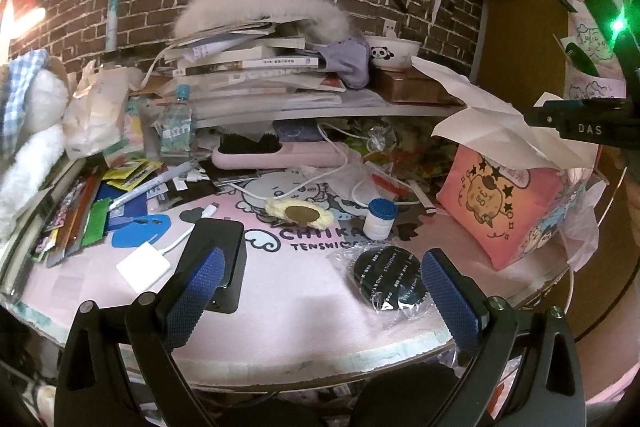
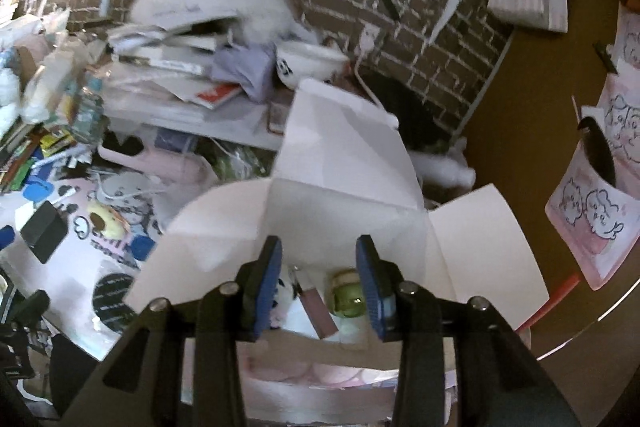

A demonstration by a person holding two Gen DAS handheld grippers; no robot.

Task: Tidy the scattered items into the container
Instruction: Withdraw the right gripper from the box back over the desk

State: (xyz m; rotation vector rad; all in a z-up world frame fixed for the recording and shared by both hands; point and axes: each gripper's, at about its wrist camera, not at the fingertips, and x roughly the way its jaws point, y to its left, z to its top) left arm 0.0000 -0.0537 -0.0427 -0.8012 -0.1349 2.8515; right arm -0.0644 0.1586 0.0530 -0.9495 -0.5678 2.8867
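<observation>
The container is a pink cartoon box [image 1: 496, 211] with white flaps, at the right of the pink mat [image 1: 304, 307]. In the right wrist view my right gripper [image 2: 318, 283] hangs open and empty over the box's open top [image 2: 344, 195]; a green-gold jar [image 2: 347, 301] and a pink stick [image 2: 320, 315] lie inside. My left gripper [image 1: 320, 291] is open and empty above the mat's front. A black box [image 1: 224, 259] lies by its left finger, a wrapped black disc [image 1: 390, 279] by its right. A small white bottle with blue cap [image 1: 380, 219] and a yellow puff [image 1: 300, 213] lie further back.
A white adapter with cable [image 1: 142, 267] and a blue shape [image 1: 138, 229] lie at the left. A pink hairbrush [image 1: 276, 153] sits at the back. A shelf [image 1: 320, 111] holds stacked books, a panda bowl [image 1: 394, 51] and a fluffy white thing. Packets and pens crowd the left edge.
</observation>
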